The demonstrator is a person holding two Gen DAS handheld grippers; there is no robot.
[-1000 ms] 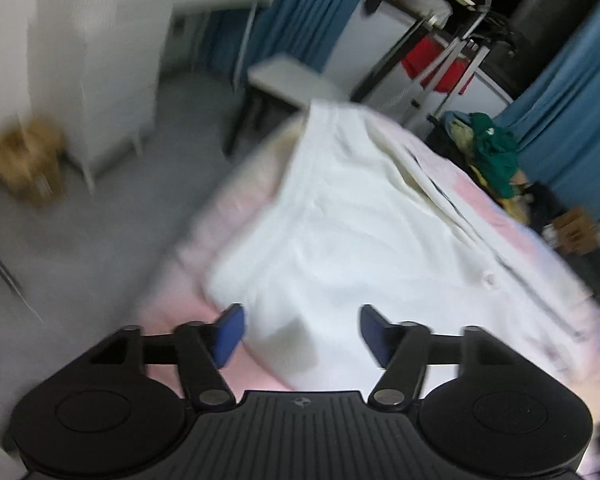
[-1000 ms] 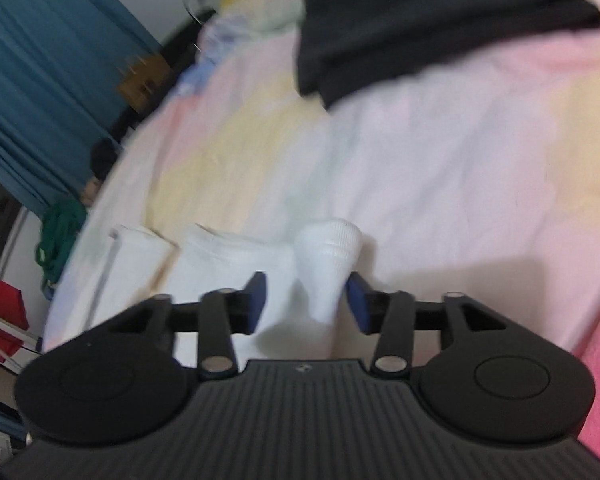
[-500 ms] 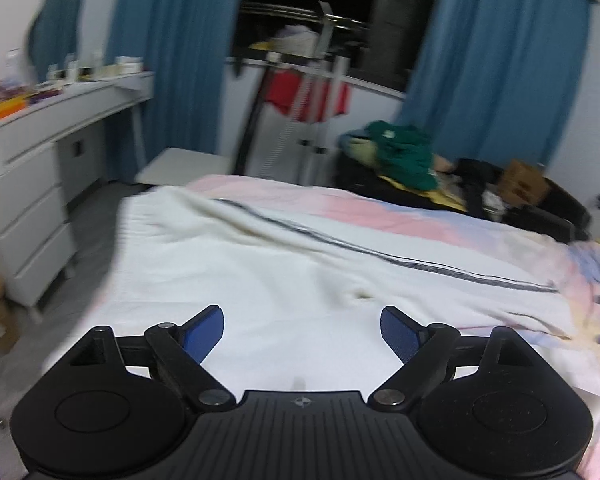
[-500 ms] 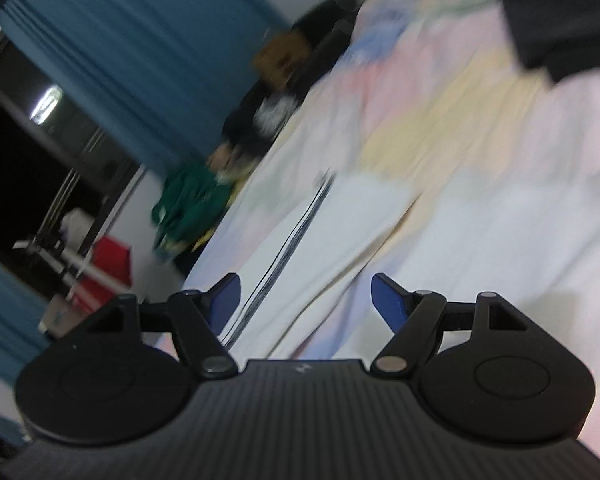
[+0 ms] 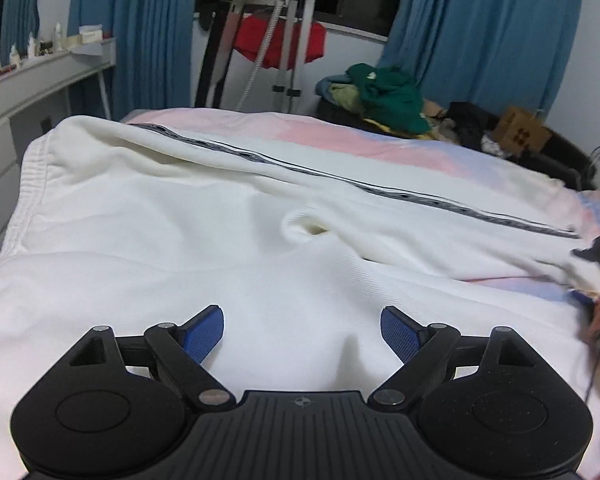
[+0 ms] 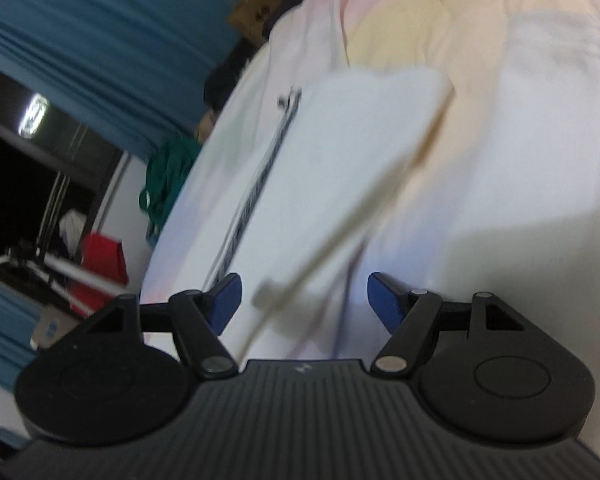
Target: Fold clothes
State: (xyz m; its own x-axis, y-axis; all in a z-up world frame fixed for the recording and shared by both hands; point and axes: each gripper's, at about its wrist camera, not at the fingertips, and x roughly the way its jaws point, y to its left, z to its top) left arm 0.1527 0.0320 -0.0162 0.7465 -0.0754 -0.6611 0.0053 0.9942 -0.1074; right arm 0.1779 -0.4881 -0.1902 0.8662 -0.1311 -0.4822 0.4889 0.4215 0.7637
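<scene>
White knit trousers (image 5: 228, 232) with a dark side stripe (image 5: 380, 190) lie spread across my bed (image 5: 340, 142), waistband at its left edge. Blue curtains (image 5: 480, 28) hang behind. Left gripper (image 5: 302, 330) and right gripper (image 6: 304, 298) gape over the cloth, jaws just widened, pads pressing nothing.

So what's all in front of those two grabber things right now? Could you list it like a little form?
surface: bed with a pastel pink, blue and yellow sheet
main garment: white trousers with a dark side stripe, spread out on the bed
left gripper: open, nothing between its blue pads, over the white cloth
right gripper: open, a white edge of the garment lies in the gap, unpinched
background: blue curtains, green clothes pile, white desk
picture quality: right wrist view blurred
</scene>
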